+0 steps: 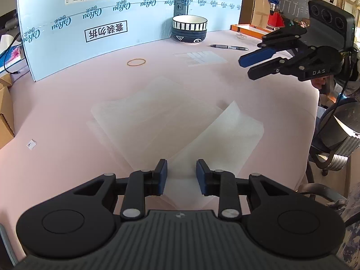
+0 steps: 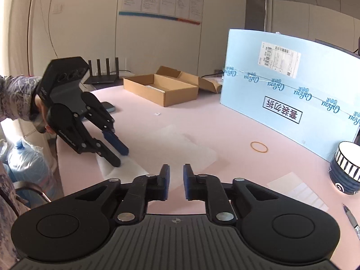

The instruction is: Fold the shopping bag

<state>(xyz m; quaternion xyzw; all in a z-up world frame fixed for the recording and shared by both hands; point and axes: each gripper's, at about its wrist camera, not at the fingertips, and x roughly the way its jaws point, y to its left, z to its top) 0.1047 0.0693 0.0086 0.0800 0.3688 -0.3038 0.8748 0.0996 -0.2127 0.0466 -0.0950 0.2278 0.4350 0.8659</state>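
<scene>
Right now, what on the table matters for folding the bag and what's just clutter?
Job:
shopping bag
left gripper
right gripper

Clutter:
rubber band
bowl
pen
blue box
cardboard box

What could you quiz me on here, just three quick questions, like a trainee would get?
1. True or false: the rubber band lies on the pink table, outside the striped bowl.
2. What lies under the tips of the left gripper? A) the translucent shopping bag B) a pen C) a cardboard box
3. In a word, what does the right gripper hold?

Key: 1 true; 2 A; 3 nothing, as it hangs above the table with nothing between its pads.
</scene>
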